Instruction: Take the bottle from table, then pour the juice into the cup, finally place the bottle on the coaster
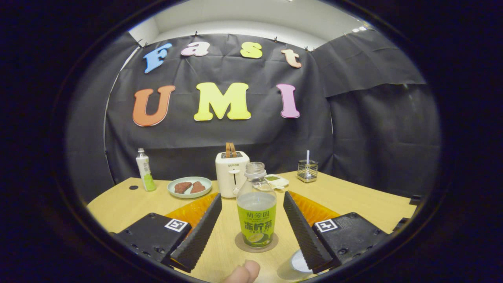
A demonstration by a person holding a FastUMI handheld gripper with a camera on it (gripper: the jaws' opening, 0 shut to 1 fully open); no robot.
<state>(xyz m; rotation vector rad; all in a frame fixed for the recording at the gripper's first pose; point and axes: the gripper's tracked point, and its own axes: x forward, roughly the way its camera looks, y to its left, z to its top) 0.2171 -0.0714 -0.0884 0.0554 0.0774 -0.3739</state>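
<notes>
Apparently final step reached: bottle (256,214) seen upright on coaster (256,243), cap off, partly filled. Gripper (251,222) spread wide, released; bottle between fingers (198,232), touched by neither. Cup (295,267) glimpsed low beside right finger. Next move judged: straight withdrawal, bottle not to be clipped. Fingertip visible at bottom.
</notes>
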